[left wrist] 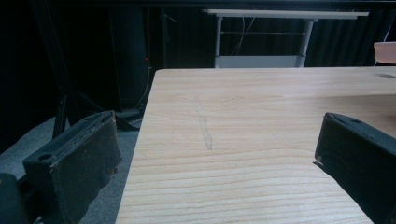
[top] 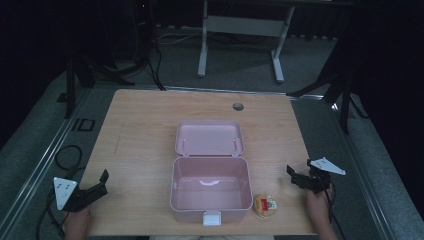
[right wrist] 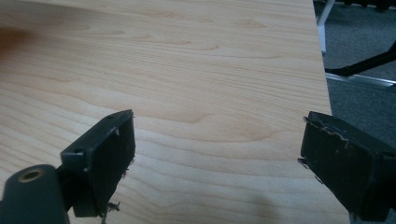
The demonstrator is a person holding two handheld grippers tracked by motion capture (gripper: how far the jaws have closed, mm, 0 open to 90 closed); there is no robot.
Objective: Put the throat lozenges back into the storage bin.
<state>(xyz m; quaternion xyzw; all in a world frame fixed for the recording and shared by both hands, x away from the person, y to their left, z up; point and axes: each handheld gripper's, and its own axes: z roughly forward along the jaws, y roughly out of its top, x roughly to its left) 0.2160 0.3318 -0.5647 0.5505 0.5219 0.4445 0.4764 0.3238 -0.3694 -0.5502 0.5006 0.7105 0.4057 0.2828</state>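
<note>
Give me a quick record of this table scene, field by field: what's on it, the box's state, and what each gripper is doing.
surface: wooden table
container: pink plastic box, lid swung open toward the far side, inside looks empty
latch: white clasp on the box's near wall
other item: small round yellow object with a red label, on the table just right of the box's near corner
left gripper: open, empty, at the table's near left edge
right gripper: open, empty, near the table's right edge
contact: neither gripper touches the box

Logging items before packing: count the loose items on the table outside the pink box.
1: a small round yellow item with a red label, on the table just right of the open pink box's front corner.
</note>
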